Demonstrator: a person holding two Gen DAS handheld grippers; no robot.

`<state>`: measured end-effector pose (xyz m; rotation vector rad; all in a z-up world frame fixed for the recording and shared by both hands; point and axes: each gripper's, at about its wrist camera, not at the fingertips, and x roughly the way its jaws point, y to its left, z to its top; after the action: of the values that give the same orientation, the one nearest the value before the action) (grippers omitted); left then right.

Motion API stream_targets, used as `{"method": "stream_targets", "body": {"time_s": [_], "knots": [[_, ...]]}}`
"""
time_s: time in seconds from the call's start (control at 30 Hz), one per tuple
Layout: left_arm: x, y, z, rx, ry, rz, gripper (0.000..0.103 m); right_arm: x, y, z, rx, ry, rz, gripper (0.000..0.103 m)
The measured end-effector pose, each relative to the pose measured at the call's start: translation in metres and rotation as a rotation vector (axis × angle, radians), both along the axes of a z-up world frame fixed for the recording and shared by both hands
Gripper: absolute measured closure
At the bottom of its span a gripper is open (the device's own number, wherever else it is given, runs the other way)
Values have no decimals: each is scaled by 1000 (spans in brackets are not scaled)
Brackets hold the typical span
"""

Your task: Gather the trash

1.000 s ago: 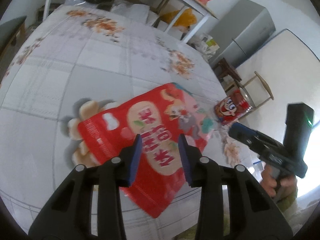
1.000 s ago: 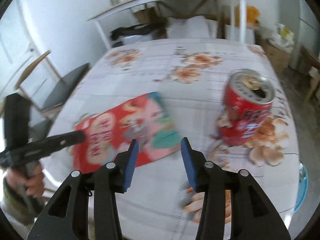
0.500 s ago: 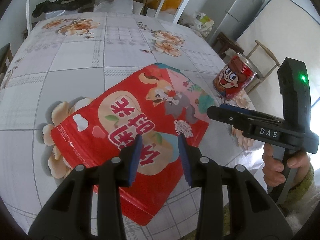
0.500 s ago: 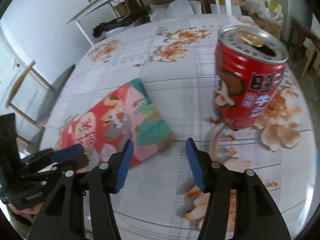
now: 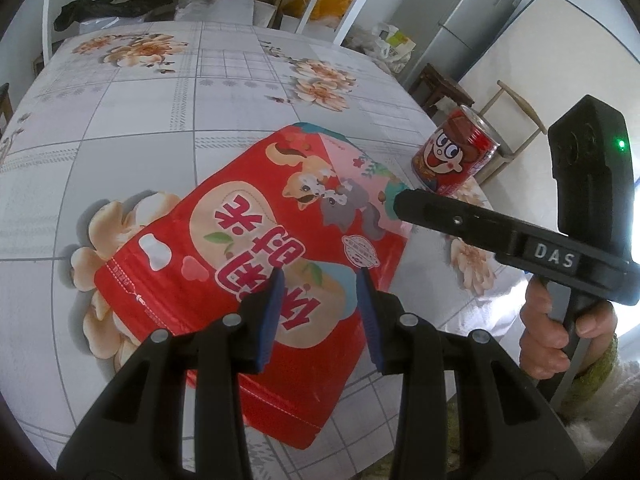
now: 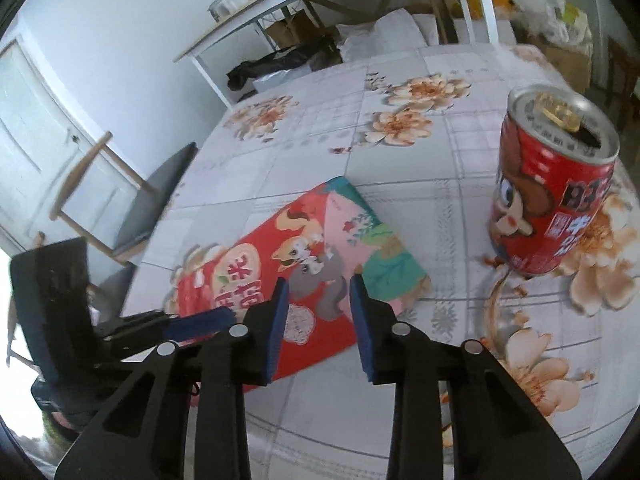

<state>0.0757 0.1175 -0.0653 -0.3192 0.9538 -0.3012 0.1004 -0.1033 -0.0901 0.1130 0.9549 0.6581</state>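
A flat red snack bag (image 5: pixel 256 248) with cartoon animals lies on the flowered tablecloth; it also shows in the right wrist view (image 6: pixel 296 264). A red drink can (image 6: pixel 548 188) stands upright to its right, top opened; it shows in the left wrist view (image 5: pixel 456 156) too. My left gripper (image 5: pixel 320 280) is open and empty, hovering over the bag's near end. My right gripper (image 6: pixel 316 284) is open and empty over the bag's far corner, left of the can. The right gripper also shows from the side in the left wrist view (image 5: pixel 404 202).
The table (image 5: pixel 140 128) has a grey checked cloth with orange flowers. A chair (image 6: pixel 132 200) stands at its left side. A white shelf table (image 6: pixel 320 12), bags and boxes stand beyond the far end. A fridge (image 5: pixel 468 28) is at the right.
The right gripper has swung left from the can towards the bag's corner. The left gripper has edged closer to the bag. Both stay open.
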Motion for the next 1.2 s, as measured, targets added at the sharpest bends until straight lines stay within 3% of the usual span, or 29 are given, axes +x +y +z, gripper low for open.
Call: {"method": "stream_targets", "body": {"time_s": [0.17,0.23,0.37,0.67,0.87,1.1,1.17,1.2], "knots": [[-1,0,0,-3,-4,-4,68,15,-2,2,-125,-40,-84,68],[-2,1,-1,-2,-3,-6,69,22,-1,-2,-158,-40,-99,57],[-8,1,0,13,-4,-21,69,30,3,-13,-190,-13,-92,53],[-12,10,-1,-15,-4,-17,70,25,2,-15,-122,67,-2,52],[-12,9,-2,-9,-11,-23,70,22,-13,-11,77,184,40,61],[-15,9,-2,-6,-30,-26,70,14,-6,0,77,153,44,70],[-16,9,-2,-15,-39,-27,63,12,-1,3,51,137,43,74],[-17,8,-1,-23,-42,-27,59,11,2,4,44,138,56,84]]}}
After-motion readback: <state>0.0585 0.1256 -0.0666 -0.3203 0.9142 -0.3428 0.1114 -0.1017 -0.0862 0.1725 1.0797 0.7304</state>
